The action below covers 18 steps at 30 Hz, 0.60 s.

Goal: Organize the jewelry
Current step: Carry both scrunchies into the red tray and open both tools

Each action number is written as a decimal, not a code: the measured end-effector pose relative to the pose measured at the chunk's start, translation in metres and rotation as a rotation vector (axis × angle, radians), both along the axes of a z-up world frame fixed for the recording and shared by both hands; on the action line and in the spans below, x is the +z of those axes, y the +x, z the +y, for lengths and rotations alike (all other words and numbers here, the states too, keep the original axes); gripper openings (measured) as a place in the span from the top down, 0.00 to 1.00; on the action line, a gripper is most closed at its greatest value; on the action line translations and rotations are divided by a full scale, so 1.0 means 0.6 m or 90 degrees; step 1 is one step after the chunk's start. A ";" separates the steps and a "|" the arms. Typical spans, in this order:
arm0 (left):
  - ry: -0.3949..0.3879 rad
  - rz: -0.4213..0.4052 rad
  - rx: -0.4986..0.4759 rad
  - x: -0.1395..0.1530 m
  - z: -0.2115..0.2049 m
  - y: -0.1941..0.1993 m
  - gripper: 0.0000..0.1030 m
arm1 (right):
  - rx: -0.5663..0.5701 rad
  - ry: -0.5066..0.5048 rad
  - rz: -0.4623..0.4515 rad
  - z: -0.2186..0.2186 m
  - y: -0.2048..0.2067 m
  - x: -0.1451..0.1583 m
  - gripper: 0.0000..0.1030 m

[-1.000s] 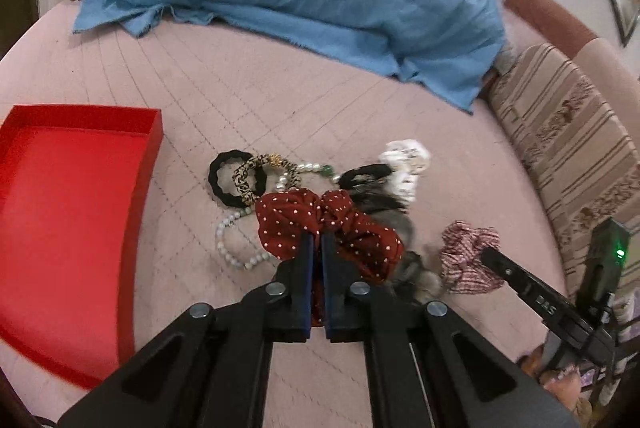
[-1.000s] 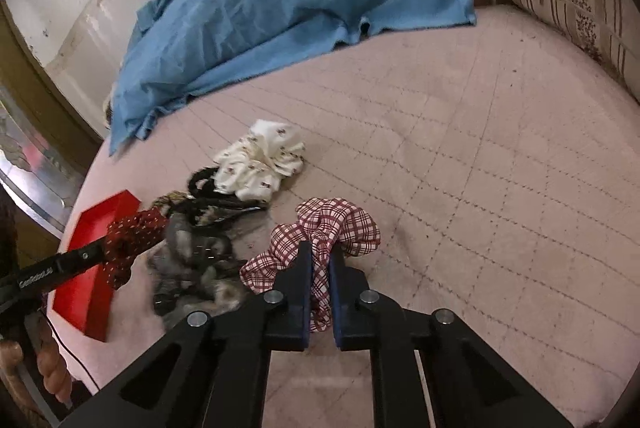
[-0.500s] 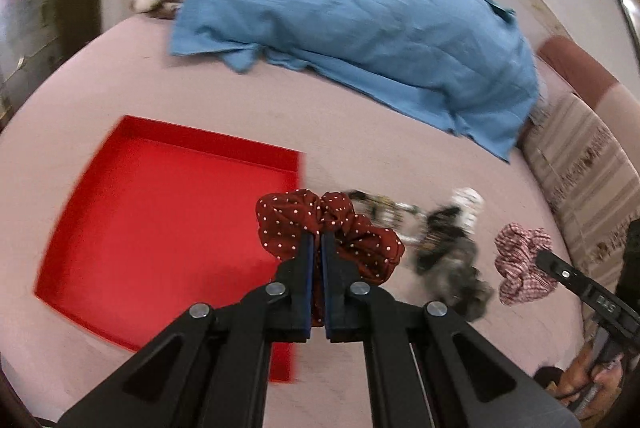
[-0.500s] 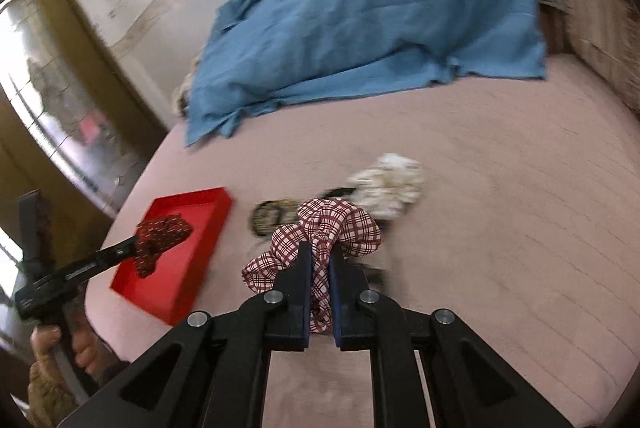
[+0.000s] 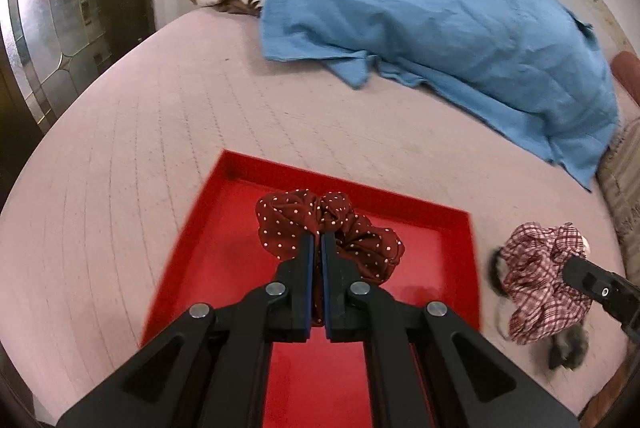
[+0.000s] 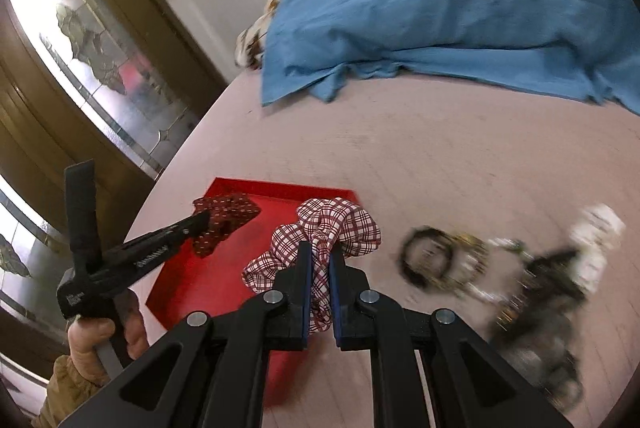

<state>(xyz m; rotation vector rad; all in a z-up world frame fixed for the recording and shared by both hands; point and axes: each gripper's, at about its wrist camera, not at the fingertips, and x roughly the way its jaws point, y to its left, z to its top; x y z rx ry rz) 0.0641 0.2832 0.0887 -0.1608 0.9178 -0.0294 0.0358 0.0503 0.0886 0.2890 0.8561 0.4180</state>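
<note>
My left gripper point(image 5: 317, 242) is shut on a dark red polka-dot scrunchie point(image 5: 360, 236) and hangs over the red tray point(image 5: 224, 248) on the pink bed. That scrunchie point(image 6: 224, 218) and the left gripper point(image 6: 200, 222) also show in the right wrist view, over the tray's far left part. My right gripper point(image 6: 320, 254) is shut on a red-and-white plaid scrunchie point(image 6: 340, 224), at the tray's point(image 6: 192, 288) right edge. In the left wrist view the plaid scrunchie point(image 5: 536, 276) hangs just right of the tray.
A blurred pile of jewelry and hair ties point(image 6: 500, 276) with a white scrunchie point(image 6: 596, 240) lies right of the tray. A blue cloth point(image 5: 440, 19) covers the bed's far side. A glass-panelled door point(image 6: 100, 55) stands left of the bed. A hand point(image 6: 104, 336) holds the left gripper.
Both grippers have carried their scrunchies leftward, away from the pile. The left one went from beside the tray to over it; the right one reached the tray's right edge.
</note>
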 end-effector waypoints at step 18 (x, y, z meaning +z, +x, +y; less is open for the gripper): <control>-0.030 -0.011 0.047 -0.025 0.060 0.043 0.57 | 0.045 -0.066 0.038 0.118 0.122 -0.091 0.66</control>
